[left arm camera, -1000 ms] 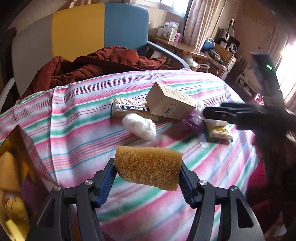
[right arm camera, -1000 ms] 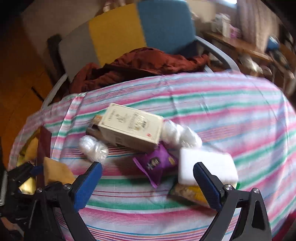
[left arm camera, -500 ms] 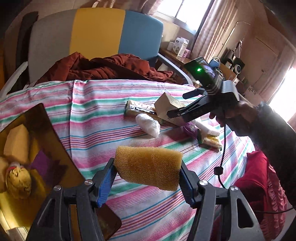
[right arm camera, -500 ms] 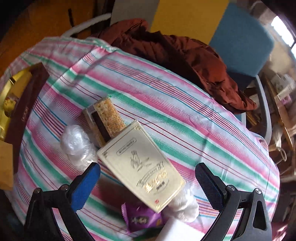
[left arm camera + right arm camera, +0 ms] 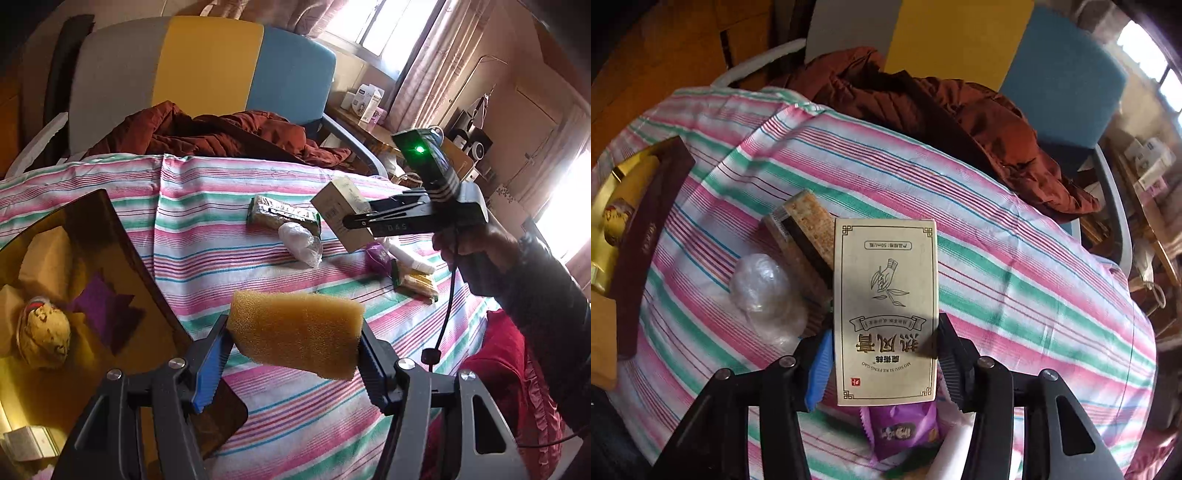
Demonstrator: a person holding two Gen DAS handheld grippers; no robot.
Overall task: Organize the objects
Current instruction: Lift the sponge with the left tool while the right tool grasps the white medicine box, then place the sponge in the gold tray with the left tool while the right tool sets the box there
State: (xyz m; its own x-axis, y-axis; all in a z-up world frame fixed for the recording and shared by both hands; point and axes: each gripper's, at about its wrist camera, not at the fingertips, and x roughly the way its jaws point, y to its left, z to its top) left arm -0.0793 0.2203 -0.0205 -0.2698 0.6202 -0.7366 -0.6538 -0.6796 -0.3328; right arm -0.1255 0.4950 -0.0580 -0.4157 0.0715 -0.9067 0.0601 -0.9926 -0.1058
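My left gripper [image 5: 293,354] is shut on a yellow sponge [image 5: 295,332], held above the striped tablecloth [image 5: 221,236] beside the open gold-lined box [image 5: 122,236]. In the right wrist view a beige carton [image 5: 886,295] with printed characters sits between the closing jaws of my right gripper [image 5: 882,365], both pads against its long sides. The left wrist view shows that carton [image 5: 341,212] tilted up off the cloth in the right gripper [image 5: 354,221], which a hand [image 5: 476,254] holds.
On the cloth lie a cracker bar pack [image 5: 805,236], a plastic-wrapped white ball [image 5: 762,291], a purple packet [image 5: 901,432] and a yellow-green packet [image 5: 417,284]. A round yellow toy [image 5: 44,336] lies in the gold box. A rust jacket [image 5: 221,133] lies on the chair behind.
My right gripper swung over the beige carton and its wide-open jaws came together on it. The left gripper moved left with the sponge, bringing the gold box further into view.
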